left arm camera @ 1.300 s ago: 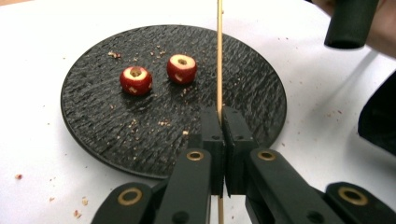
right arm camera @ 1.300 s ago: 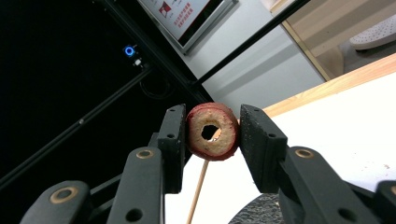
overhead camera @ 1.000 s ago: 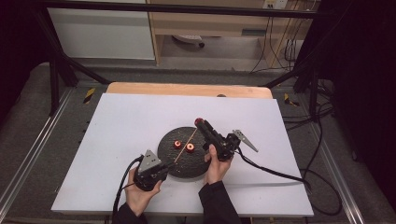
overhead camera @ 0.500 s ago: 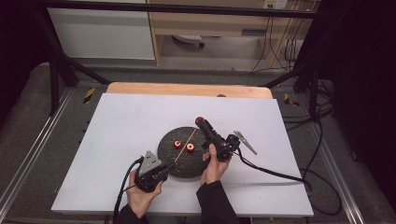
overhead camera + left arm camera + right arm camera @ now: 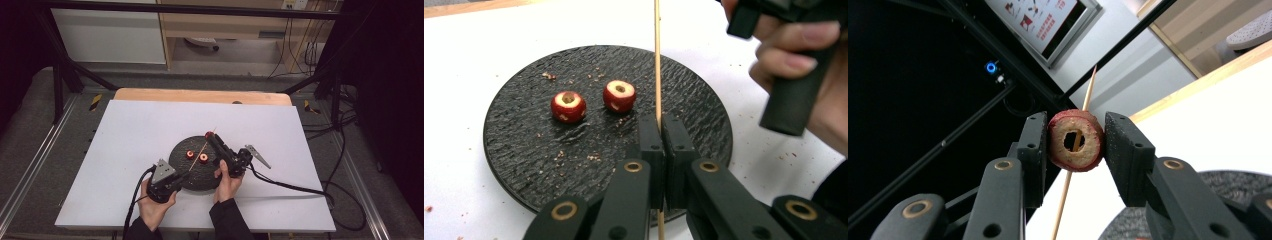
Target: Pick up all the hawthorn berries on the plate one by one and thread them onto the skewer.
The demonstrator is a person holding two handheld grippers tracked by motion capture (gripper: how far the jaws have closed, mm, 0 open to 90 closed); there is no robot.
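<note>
White worktop (image 5: 125,150), round black slate plate (image 5: 524,160) in the middle. Left tongs (image 5: 663,131) clenched on a thin wooden skewer (image 5: 657,60); right tongs (image 5: 1074,141) grasp a cored red fruit slice (image 5: 1075,140) at its tip — not threaded yet, I'd say. Two more fruits (image 5: 568,106) wait on the plate.

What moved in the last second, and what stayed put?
Hardly anything moved. The left tongs slid slightly along the table. They stay clamped on the wooden skewer, and the right tongs still grip the red fruit ring. The two fruit pieces stayed on the black plate.
</note>
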